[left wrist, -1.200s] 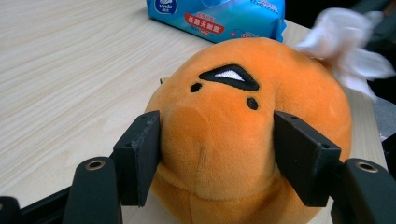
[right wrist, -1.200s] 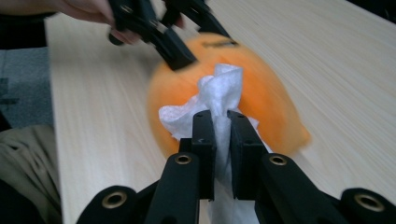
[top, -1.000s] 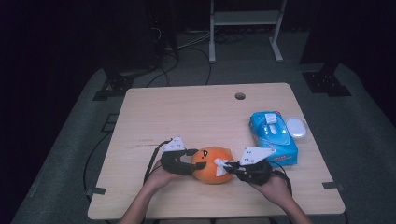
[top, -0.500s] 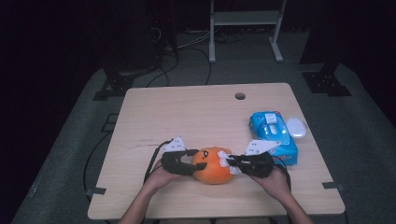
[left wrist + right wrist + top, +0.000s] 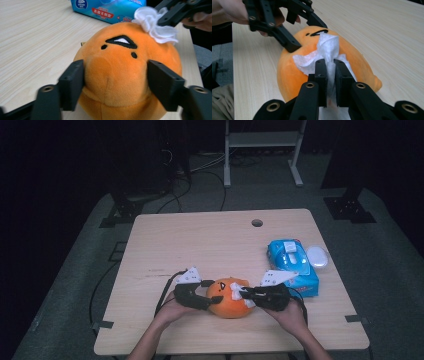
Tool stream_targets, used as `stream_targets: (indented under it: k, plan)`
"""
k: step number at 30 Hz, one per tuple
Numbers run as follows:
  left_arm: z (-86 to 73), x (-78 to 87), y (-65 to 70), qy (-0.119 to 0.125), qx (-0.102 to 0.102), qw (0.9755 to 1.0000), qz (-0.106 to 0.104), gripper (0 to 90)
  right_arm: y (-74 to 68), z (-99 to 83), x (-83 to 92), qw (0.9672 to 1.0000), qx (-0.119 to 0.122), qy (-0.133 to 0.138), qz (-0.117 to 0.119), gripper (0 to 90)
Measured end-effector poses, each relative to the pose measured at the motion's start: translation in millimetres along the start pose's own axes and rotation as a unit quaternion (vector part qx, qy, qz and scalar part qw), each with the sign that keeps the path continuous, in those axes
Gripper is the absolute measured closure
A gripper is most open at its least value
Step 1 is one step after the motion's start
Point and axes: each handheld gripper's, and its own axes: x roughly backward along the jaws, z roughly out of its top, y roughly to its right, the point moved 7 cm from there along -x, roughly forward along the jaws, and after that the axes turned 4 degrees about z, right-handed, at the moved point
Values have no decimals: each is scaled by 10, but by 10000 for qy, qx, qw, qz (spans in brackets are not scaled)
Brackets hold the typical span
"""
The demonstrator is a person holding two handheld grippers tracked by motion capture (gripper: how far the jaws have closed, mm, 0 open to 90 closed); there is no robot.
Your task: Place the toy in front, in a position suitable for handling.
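Observation:
An orange plush toy point(image 5: 230, 297) with a stitched face lies near the table's front edge. My left gripper point(image 5: 215, 296) holds it from the left. In the left gripper view the jaws point(image 5: 115, 85) have just been opening, but both pads still dent the toy's point(image 5: 120, 75) sides. From the right, my right gripper point(image 5: 245, 295) is shut on a crumpled white tissue point(image 5: 327, 47). The tissue point(image 5: 152, 25) rests against the toy's point(image 5: 289, 75) top, beside the face. In the right gripper view the jaws point(image 5: 331, 72) stand almost together, with tissue pinched between them.
A blue pack of tissues point(image 5: 292, 265) lies on the wooden table point(image 5: 200, 245) just right of and behind the right hand. A white oval object point(image 5: 317, 256) sits beside the pack. A round cable hole point(image 5: 257, 223) is at the far edge.
The right gripper with the tissue has shifted slightly over the toy's top. The left hand has stayed in place on the toy.

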Motion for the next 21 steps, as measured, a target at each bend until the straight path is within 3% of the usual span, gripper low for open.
stream_targets:
  k: [2,6,9,14,16,19,21]
  plan:
    - [19,17,7,-66,68,9999,-57,177,15,-2,25,10000,-29,10,-47,815]
    - [5,3,58,-141,15,9996,-252,204,37,-9,30,9999,-85,-2,-77,815]
    - [16,7,53,-127,-60,9998,-147,305,36,0,37,9999,-102,28,-108,815]
    - [29,-41,77,-60,-184,9998,-49,334,-162,120,-20,9996,210,166,101,814]
    - [37,-26,77,-119,-184,9998,-35,288,-182,114,-70,9995,327,36,-36,815]
    - [73,26,110,-152,-128,9995,-257,165,-127,83,-78,9998,181,60,-31,816]
    - [74,28,153,-250,-175,9990,-327,142,-81,77,-55,9999,103,77,-91,815]
